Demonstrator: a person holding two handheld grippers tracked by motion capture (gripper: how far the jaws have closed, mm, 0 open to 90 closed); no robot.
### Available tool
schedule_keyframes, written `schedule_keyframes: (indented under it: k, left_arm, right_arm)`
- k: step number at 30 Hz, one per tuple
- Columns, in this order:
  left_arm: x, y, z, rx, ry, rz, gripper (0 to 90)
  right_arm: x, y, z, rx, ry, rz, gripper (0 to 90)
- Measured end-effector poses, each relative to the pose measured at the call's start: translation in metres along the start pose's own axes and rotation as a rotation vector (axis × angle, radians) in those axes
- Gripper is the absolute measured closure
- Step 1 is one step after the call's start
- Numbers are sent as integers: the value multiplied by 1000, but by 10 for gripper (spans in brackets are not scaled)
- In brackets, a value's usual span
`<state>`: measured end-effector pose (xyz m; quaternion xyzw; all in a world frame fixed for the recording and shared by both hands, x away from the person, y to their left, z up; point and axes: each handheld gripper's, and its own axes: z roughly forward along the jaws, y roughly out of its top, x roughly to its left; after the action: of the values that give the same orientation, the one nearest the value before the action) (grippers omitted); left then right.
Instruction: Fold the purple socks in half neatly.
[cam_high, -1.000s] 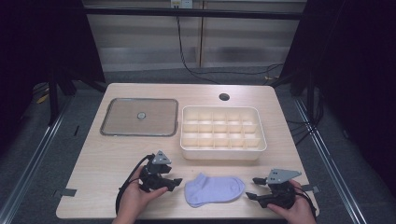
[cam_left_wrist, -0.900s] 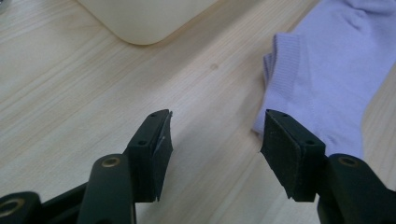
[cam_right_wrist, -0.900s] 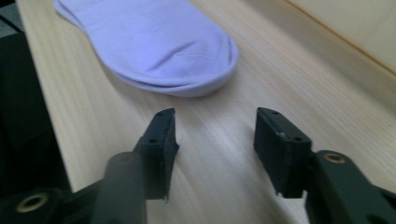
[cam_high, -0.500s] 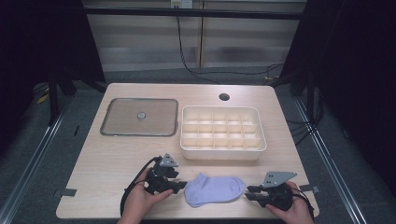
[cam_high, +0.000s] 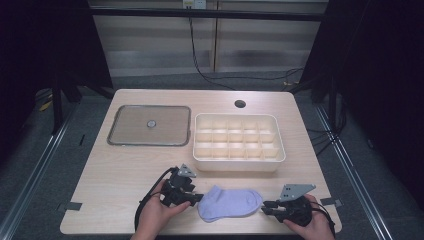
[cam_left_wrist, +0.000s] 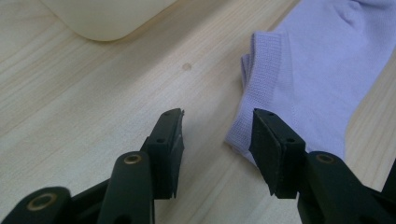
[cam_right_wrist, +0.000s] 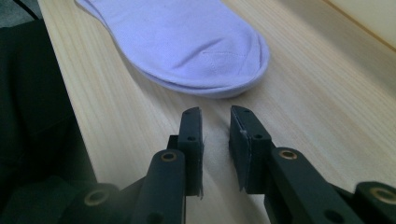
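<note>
Work in hand, as judged: both grippers are being set to take the lilac sock by its two ends, probably to fold or lift it.

Location of item: the sock lies flat near the front edge of the table, at 6 o'clock from the cream divided tray, and apart from it. The framed lid sits at 9 o'clock from the tray, well clear.

Left gripper: jaws apart and empty, having just been closing. In the left gripper view one jaw stands over the ribbed cuff edge, the other over bare wood; no cloth is between the pads yet. In the high view it sits at 9 o'clock of the sock, its tips just beside the cuff.

Right gripper: jaws narrowed to a small gap, just been closing, nothing between them. The toe end lies at 12 o'clock of its tips, near but apart.

Pose: both hands rest low at the front edge, forearms entering from 6 o'clock, grippers held near level and pointing inward at each other across the sock.

Recommendation: the right jaws look too narrow to admit the doubled toe; widen them, then advance. The left should slide further so that both pads straddle the cuff. Keep the lower jaw skimming the wood to get under both layers, and close only once cloth sits fully between the pads
</note>
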<state>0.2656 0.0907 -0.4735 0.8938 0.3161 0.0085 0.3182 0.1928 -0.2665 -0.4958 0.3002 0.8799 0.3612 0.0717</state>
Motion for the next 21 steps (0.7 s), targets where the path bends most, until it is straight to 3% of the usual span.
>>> schedule_keyframes:
  k: [2,5,6,10,11,21]
  left_arm:
    - [0,0,0,-5,-5,-1,538]
    - [0,1,1,-13,-27,-35,539]
    - [1,2,1,5,-38,-17,539]
    - [-2,3,5,24,-43,-26,563]
    - [-2,4,5,44,-44,-7,567]
    - [-7,6,13,94,-67,-26,646]
  right_arm:
    - [0,0,0,0,-1,-1,744]
    - [1,1,0,6,-4,0,744]
    - [1,1,0,6,-4,0,744]
    - [1,1,0,9,-4,4,743]
    - [1,1,0,8,-4,3,743]
    - [1,1,0,8,-2,2,740]
